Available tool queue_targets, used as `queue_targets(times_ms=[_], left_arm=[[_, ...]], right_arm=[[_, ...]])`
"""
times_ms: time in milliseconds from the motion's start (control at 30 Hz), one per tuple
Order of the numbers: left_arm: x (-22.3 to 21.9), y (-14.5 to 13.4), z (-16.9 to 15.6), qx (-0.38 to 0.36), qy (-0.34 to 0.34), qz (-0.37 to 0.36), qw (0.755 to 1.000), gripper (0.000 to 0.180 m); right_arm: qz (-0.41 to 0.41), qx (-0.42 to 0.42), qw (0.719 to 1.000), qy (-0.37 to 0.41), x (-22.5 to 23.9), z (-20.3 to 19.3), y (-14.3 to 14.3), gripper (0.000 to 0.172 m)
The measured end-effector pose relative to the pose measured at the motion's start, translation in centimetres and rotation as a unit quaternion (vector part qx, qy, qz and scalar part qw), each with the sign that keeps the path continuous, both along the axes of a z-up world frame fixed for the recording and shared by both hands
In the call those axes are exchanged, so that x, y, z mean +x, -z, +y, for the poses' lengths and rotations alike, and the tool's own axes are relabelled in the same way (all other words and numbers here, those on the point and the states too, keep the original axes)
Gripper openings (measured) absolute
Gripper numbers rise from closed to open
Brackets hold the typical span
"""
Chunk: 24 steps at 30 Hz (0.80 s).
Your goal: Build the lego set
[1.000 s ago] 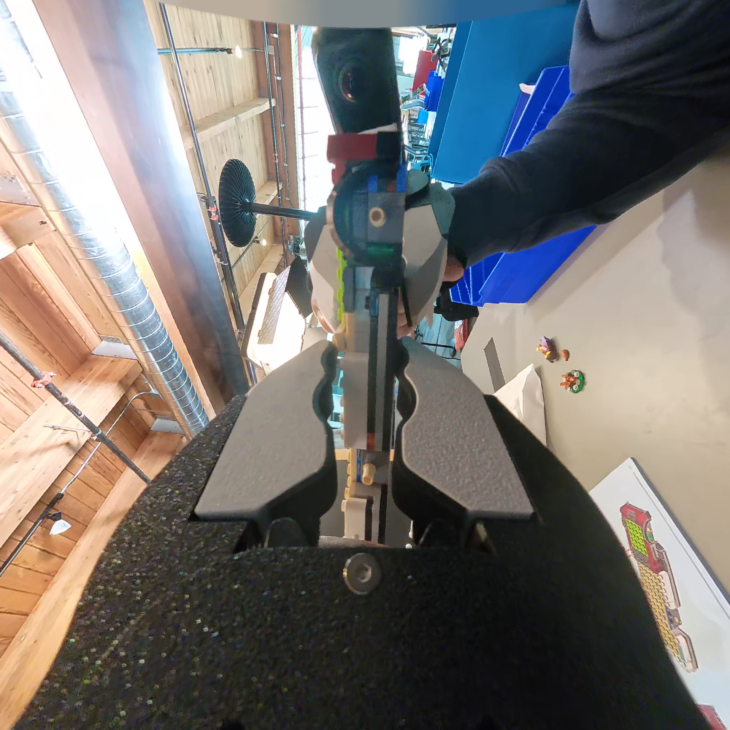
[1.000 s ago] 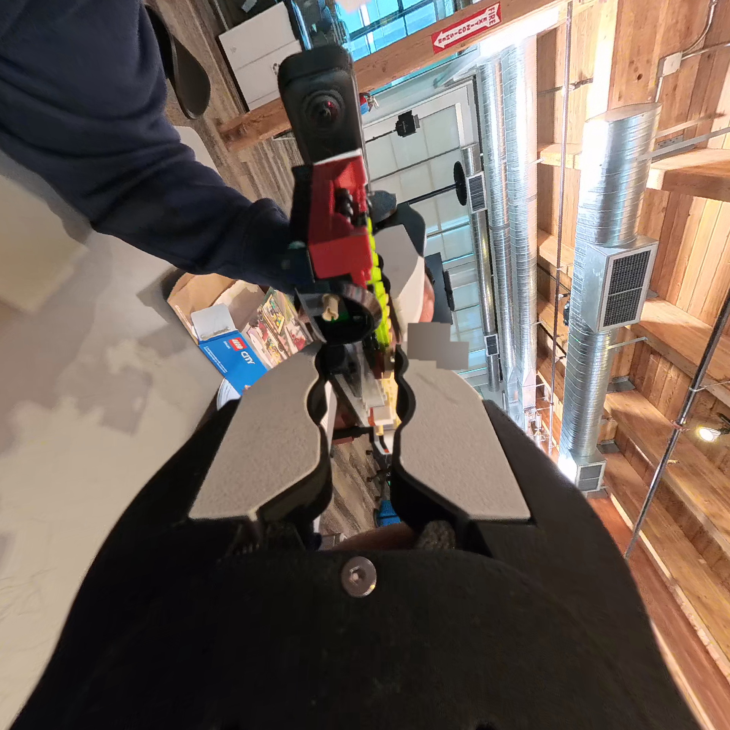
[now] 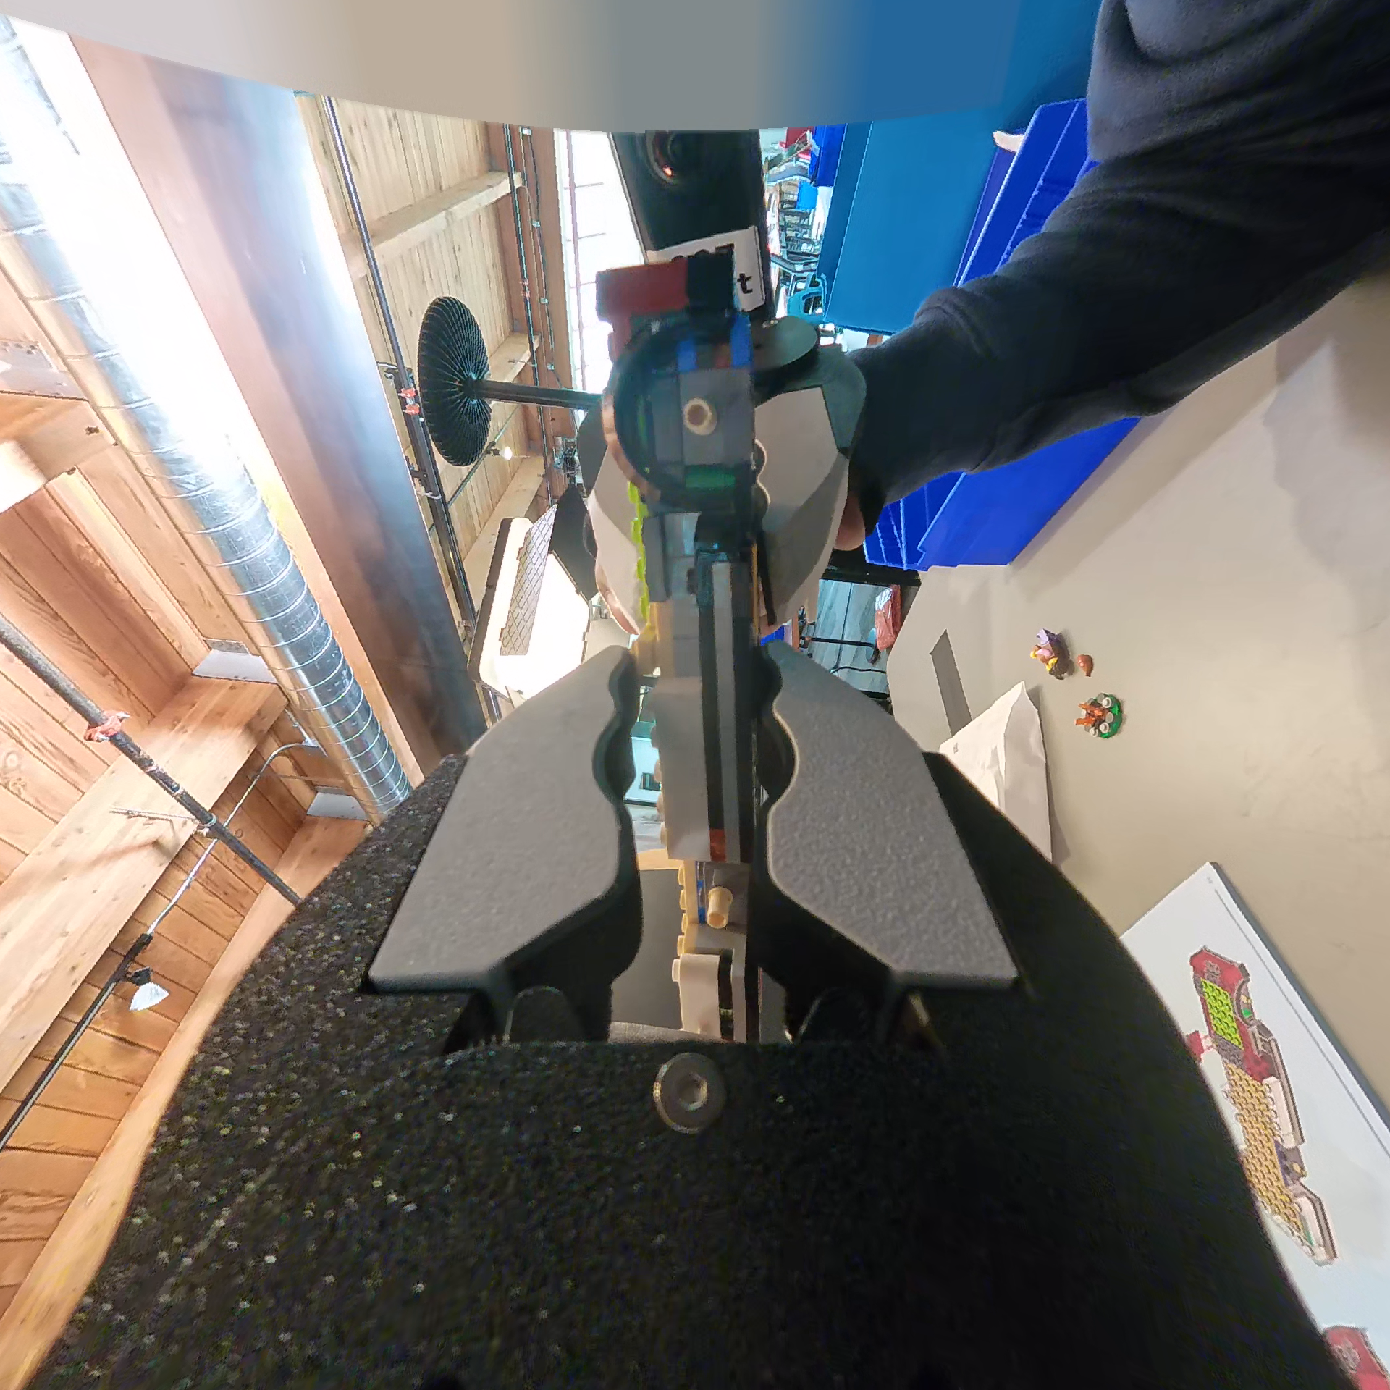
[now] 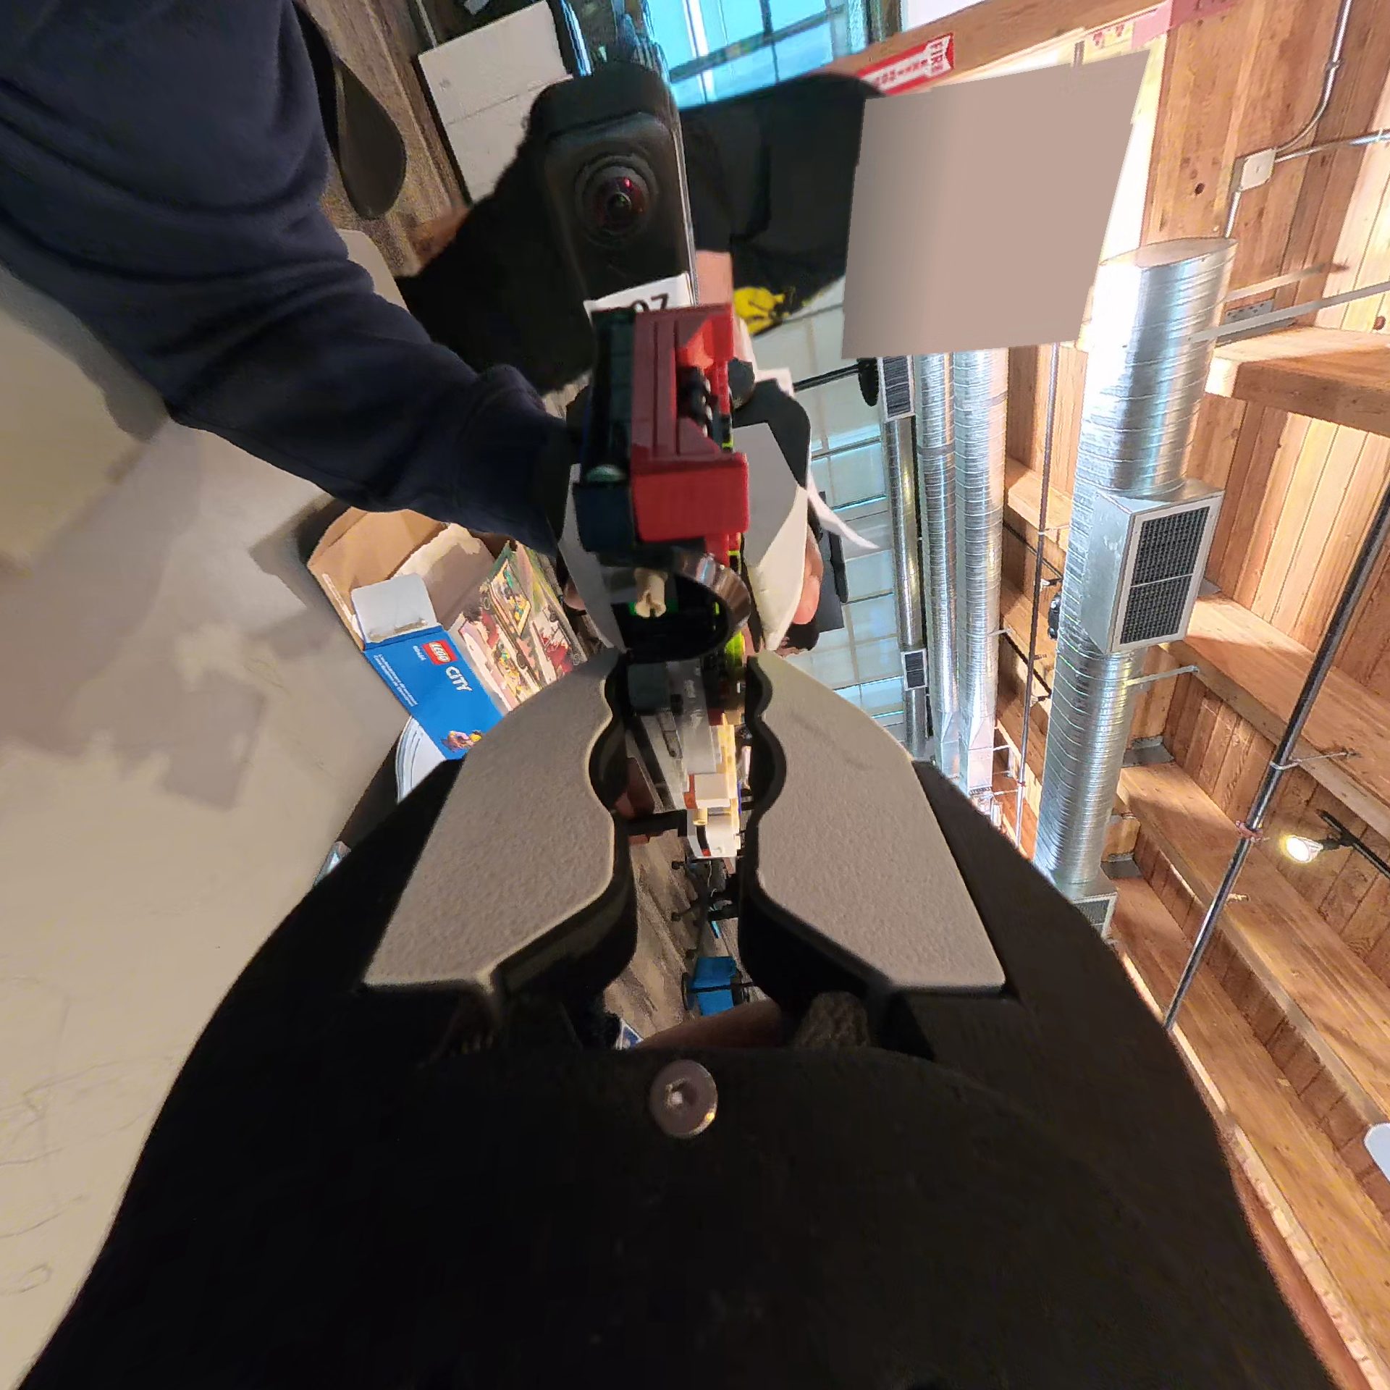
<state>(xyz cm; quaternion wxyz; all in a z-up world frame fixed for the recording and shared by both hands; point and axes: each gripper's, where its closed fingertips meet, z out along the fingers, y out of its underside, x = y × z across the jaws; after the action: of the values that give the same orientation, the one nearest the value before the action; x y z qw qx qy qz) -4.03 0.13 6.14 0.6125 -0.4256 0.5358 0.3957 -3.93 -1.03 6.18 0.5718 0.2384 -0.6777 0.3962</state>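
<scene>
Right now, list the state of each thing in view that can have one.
Left gripper: shut on the brick model.
Right gripper: shut on the model's other end.
Brick model: part built, held in the air between both grippers.
Toy box: open, lying on the table.
Booklet: lying flat.

Facing each other along one brick model, both rolled sideways.

Left wrist view: looking out from just behind its own fingers, very near, with the counter standing along the right edge and ceiling timber to the left. Right wrist view: looking back the opposite way from just behind its own fingers, equally near, with the counter along the left and ductwork to the right. Sharing the brick model between them, each showing the other's camera and dark sleeve beyond it.
</scene>
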Motion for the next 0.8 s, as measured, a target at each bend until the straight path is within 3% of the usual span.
queue_targets(times_ms=[800], left_arm=[[-0.22, 0.04, 0.24, 0.013, -0.005, 0.015, 1.000, 0.027]], right_arm=[[-0.006, 0.004, 1.000, 0.007, -0.25, 0.09, 0.07, 0.029]])
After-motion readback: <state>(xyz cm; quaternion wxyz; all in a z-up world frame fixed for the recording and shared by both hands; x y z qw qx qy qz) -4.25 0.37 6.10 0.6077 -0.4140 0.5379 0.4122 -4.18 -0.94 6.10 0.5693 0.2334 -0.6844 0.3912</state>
